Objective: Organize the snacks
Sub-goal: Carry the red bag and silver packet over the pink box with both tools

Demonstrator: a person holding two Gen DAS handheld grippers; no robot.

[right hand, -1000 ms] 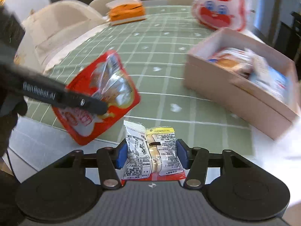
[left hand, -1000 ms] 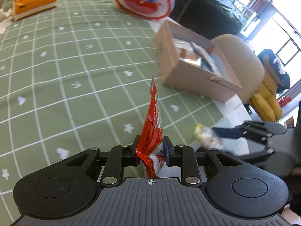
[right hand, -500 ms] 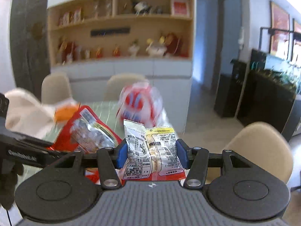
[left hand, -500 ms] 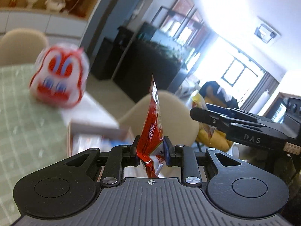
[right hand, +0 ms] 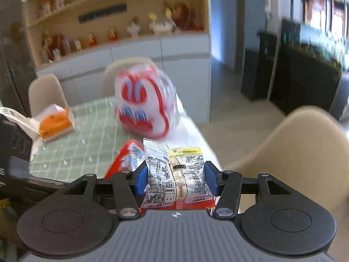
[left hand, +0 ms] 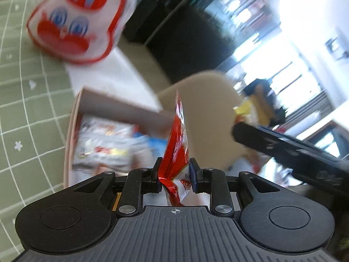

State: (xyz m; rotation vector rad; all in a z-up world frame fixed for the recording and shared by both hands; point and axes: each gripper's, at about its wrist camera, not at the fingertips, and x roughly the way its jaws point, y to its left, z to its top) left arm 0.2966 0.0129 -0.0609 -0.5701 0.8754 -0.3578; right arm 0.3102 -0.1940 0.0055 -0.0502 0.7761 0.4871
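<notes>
Currently left gripper [left hand: 175,175] is clamped on the red snack packet [left hand: 177,150], held edge-on above the cardboard box [left hand: 72,135]. Right gripper [right hand: 176,180] pinches the clear printed snack pack [right hand: 176,174] flat between its jaws, right of the box.

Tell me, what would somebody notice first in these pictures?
Probably the big white-and-red cartoon-face bag standing on the green checked tablecloth. Next, the snacks up close: a red packet pinched in the left gripper, and a clear printed packet in the right gripper.
</notes>
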